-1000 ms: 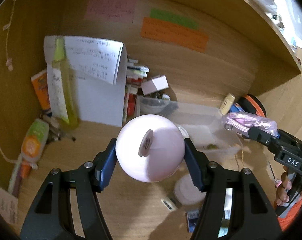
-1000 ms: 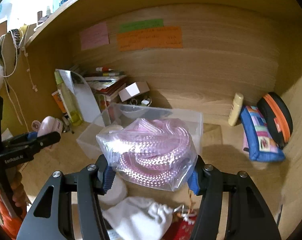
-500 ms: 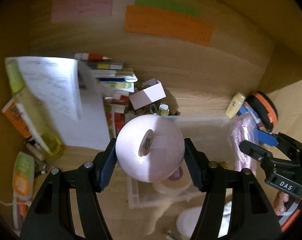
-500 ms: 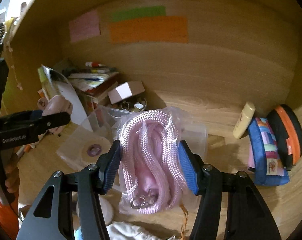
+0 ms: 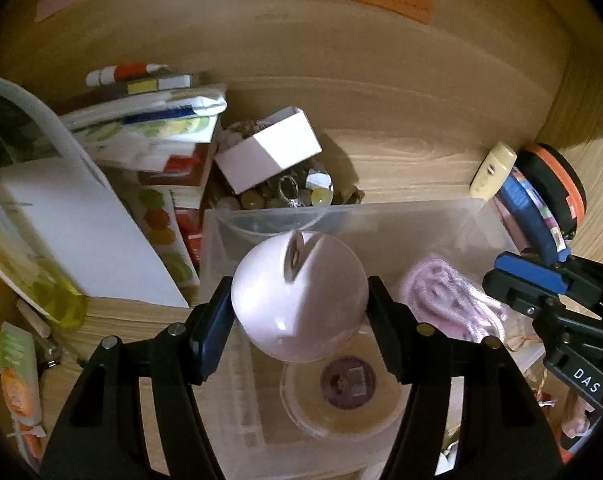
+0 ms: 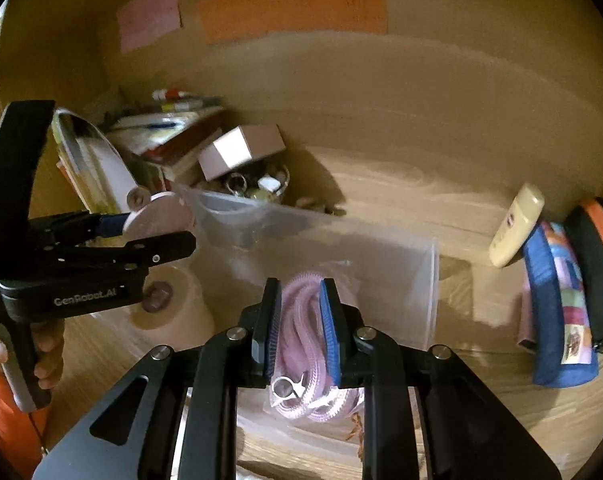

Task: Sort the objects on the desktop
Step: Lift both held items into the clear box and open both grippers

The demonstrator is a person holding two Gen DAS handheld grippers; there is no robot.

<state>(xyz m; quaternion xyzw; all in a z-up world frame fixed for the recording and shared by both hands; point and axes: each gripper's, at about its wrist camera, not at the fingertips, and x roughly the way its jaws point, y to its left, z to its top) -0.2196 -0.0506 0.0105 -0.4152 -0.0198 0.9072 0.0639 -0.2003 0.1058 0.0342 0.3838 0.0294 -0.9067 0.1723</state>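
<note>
My left gripper [image 5: 299, 300] is shut on a round pale pink case [image 5: 297, 298] and holds it over the clear plastic bin [image 5: 341, 220]; it also shows in the right wrist view [image 6: 157, 216]. My right gripper [image 6: 299, 304] is shut on a bag of pink rope [image 6: 301, 320] with a metal clasp, hanging down at the bin [image 6: 431, 300]. The rope bag shows in the left wrist view [image 5: 449, 300] inside the bin's right part. A cream round tin [image 5: 341, 396] with a purple centre lies in the bin below the case.
A stack of books and papers [image 5: 149, 128] and a white box [image 5: 267, 154] on a bowl of trinkets stand behind the bin. A yellow bottle [image 5: 45, 280] leans at the left. A cream tube [image 6: 517, 230], a blue pouch [image 6: 557, 308] and an orange-rimmed case [image 6: 599, 272] lie right.
Both grippers have moved forward and down to the bin. The rope bag now hangs narrow between my right fingers, lower at the bin. The pink case has come over the bin.
</note>
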